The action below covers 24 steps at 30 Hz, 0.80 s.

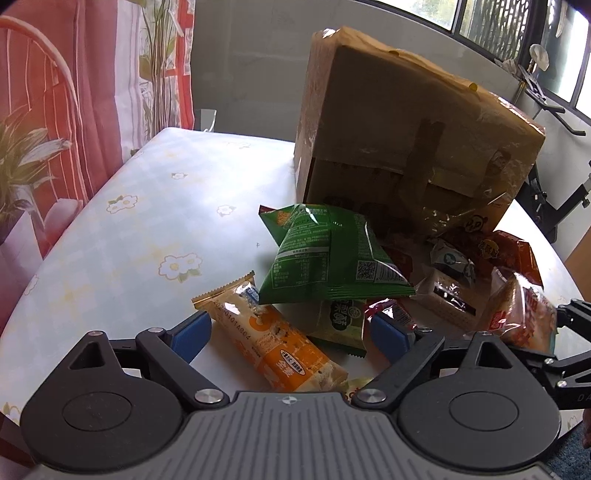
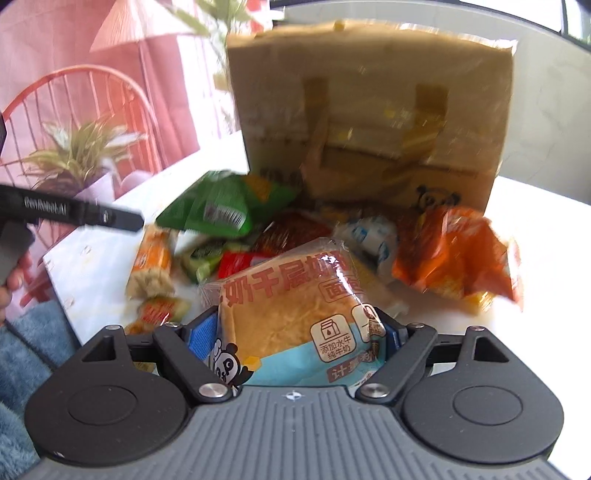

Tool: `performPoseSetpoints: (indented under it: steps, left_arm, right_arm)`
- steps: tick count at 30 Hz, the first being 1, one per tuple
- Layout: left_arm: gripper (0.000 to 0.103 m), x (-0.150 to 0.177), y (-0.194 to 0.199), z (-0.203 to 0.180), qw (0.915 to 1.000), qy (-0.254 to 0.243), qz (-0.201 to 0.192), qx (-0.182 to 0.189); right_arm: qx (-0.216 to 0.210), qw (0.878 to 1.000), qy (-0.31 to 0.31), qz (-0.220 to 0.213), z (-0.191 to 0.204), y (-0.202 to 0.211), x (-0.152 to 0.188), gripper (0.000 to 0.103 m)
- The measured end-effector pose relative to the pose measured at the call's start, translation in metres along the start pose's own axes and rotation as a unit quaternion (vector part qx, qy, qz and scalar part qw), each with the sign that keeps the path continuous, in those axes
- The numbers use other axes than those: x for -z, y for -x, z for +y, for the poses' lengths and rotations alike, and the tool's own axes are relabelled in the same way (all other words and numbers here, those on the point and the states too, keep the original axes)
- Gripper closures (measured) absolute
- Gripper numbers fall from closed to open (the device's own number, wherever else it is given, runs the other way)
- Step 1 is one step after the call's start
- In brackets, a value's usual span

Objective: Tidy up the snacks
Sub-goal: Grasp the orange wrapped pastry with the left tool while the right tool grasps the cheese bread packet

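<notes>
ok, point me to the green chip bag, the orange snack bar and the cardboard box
green chip bag (image 1: 332,254), left wrist view, middle of its printed back.
orange snack bar (image 1: 273,339), left wrist view, mid-wrapper.
cardboard box (image 2: 369,92), right wrist view, taped front face.

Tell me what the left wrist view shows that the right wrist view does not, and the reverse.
Only the left wrist view: the left gripper open astride the orange-wrapped cereal bar, plus window frames behind.

Only the right wrist view: the right gripper closed on the clear-wrapped layered bread packet, a blue fuzzy fabric at lower left, and a hand at the left edge.

Both: the taped brown cardboard box, the green crisp bag, the orange crinkled snack bag, and the flower-print tablecloth.
</notes>
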State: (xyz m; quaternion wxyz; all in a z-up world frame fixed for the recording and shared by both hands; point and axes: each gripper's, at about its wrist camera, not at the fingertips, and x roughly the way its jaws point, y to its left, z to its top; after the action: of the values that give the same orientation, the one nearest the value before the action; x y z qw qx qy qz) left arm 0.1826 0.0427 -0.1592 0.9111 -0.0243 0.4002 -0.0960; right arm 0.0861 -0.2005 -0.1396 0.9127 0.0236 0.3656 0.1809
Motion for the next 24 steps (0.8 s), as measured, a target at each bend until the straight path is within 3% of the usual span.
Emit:
performPoseSetpoints:
  steps: [5, 12, 18, 24]
  left_arm:
    - [0.028, 0.0, -0.027, 0.008, 0.9987, 0.034, 0.037, -0.013]
    - [0.029, -0.007, -0.059, 0.011, 0.9961, 0.052, 0.053, -0.047]
    - [0.037, -0.002, -0.067, -0.001, 0.9952, 0.018, 0.054, -0.079]
    - [0.051, 0.005, -0.057, 0.002, 0.9959, 0.002, 0.05, -0.075]
  right_arm:
    - [0.019, 1.0, -0.009, -0.016, -0.005, 0.003, -0.002, 0.019]
    - [0.024, 0.999, -0.022, -0.019, -0.013, 0.002, -0.002, 0.019]
    - [0.023, 0.999, -0.026, -0.019, -0.014, 0.002, -0.001, 0.019]
    - [0.021, 0.999, -0.03, -0.02, -0.017, 0.001, 0.0, 0.019]
